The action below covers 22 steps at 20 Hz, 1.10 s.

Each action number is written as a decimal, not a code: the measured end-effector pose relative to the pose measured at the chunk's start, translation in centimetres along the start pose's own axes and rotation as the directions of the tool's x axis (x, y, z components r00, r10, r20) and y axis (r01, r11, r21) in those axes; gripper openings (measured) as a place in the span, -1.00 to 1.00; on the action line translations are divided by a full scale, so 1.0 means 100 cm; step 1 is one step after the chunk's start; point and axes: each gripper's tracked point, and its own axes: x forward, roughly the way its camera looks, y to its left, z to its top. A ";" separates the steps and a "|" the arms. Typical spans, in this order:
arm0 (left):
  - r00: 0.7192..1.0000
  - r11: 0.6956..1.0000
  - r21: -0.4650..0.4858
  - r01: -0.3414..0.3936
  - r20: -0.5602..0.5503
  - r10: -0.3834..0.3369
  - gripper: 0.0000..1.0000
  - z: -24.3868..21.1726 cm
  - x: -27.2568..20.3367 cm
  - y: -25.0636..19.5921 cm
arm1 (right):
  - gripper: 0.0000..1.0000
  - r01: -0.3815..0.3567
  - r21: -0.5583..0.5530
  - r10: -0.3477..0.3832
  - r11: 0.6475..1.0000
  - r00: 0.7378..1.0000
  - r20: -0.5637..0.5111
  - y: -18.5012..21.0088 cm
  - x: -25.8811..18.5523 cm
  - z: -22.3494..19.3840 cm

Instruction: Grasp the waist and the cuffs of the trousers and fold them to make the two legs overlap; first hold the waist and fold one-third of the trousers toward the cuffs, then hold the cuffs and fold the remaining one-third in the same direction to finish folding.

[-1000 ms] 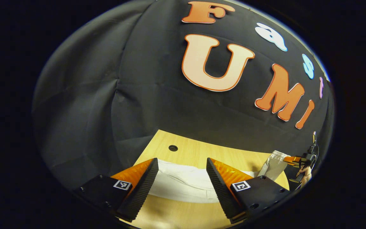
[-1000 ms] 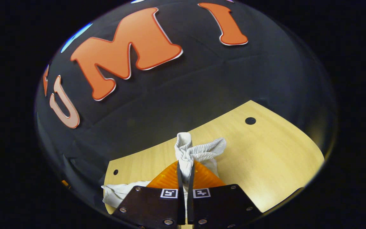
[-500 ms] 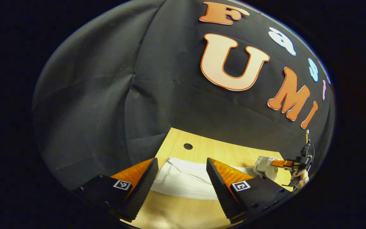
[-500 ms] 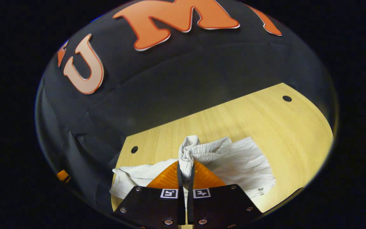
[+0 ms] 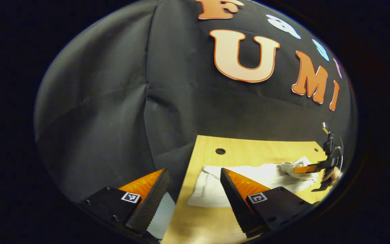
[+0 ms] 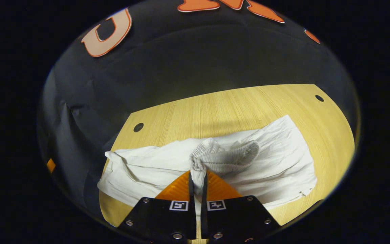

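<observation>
The white trousers (image 6: 262,159) lie spread on the wooden table (image 6: 229,105), between its two round holes (image 6: 138,127). The right gripper (image 6: 197,178) has its fingers pressed together on the gathered elastic waist (image 6: 222,157), pinching it just above the cloth. The left gripper (image 5: 192,189) stands spread wide and holds nothing, at the table's near corner, with the trousers' near end just beyond its fingers. In the left gripper view, a hand (image 5: 332,174) holds the right gripper at the trousers' far end.

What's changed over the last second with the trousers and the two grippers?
The right gripper, still shut on the waistband, has carried it down toward the trousers on the table. The left gripper stayed open and shifted sideways off the table's edge.
</observation>
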 end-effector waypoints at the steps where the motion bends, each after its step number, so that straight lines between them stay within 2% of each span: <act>1: 1.000 1.000 0.010 -0.005 -0.003 0.005 0.99 -0.005 0.006 0.001 | -0.85 -0.013 -0.006 0.013 1.000 1.000 -0.015 0.001 0.001 -0.002; 2: 1.000 1.000 0.023 -0.009 -0.009 0.009 0.98 -0.010 0.012 0.000 | -0.65 -0.027 -0.001 0.027 1.000 0.999 -0.034 0.000 0.006 -0.007; 3: 1.000 1.000 0.027 -0.007 -0.020 0.008 1.00 -0.015 0.015 -0.001 | -0.71 -0.053 0.019 0.054 0.998 0.997 -0.049 0.006 0.003 -0.014; 6: 0.998 1.000 -0.020 0.012 -0.055 -0.013 0.99 -0.033 0.019 0.004 | 0.91 -0.056 0.080 0.060 0.995 0.997 -0.055 0.013 -0.002 -0.027; 7: 0.997 0.999 -0.042 0.015 -0.073 -0.018 0.99 -0.040 0.021 0.004 | 0.98 -0.055 0.090 0.060 0.994 0.997 -0.056 0.014 -0.002 -0.030; 10: 0.989 0.986 -0.161 0.041 -0.137 -0.063 0.98 -0.066 0.031 -0.002 | 0.97 -0.052 0.107 0.058 0.993 0.997 -0.057 0.009 -0.011 -0.032; 12: 0.978 0.952 -0.300 0.057 -0.176 -0.114 0.98 -0.084 0.040 -0.007 | 0.97 -0.052 0.117 0.058 0.992 0.997 -0.051 0.005 -0.019 -0.031; 15: 0.957 0.868 -0.495 0.048 -0.225 -0.181 0.99 -0.111 0.048 -0.016 | 0.97 -0.067 0.160 0.076 0.985 0.996 -0.047 0.001 -0.033 -0.031; 18: 0.937 0.739 -0.673 -0.018 -0.269 -0.222 0.98 -0.132 0.048 -0.019 | 0.97 -0.080 0.221 0.092 0.972 0.995 -0.044 -0.006 -0.044 -0.031; 20: 0.928 0.682 -0.728 -0.070 -0.299 -0.223 0.99 -0.148 0.054 -0.014 | 0.97 -0.073 0.253 0.087 0.965 0.995 -0.047 -0.017 -0.051 -0.033; 21: 0.925 0.659 -0.746 -0.092 -0.309 -0.220 0.92 -0.153 0.057 -0.008 | 0.97 -0.065 0.266 0.081 0.962 0.995 -0.050 -0.025 -0.054 -0.035; 22: 0.923 0.638 -0.761 -0.116 -0.319 -0.213 0.99 -0.158 0.063 -0.005 | 0.97 -0.056 0.281 0.073 0.958 0.996 -0.053 -0.032 -0.056 -0.036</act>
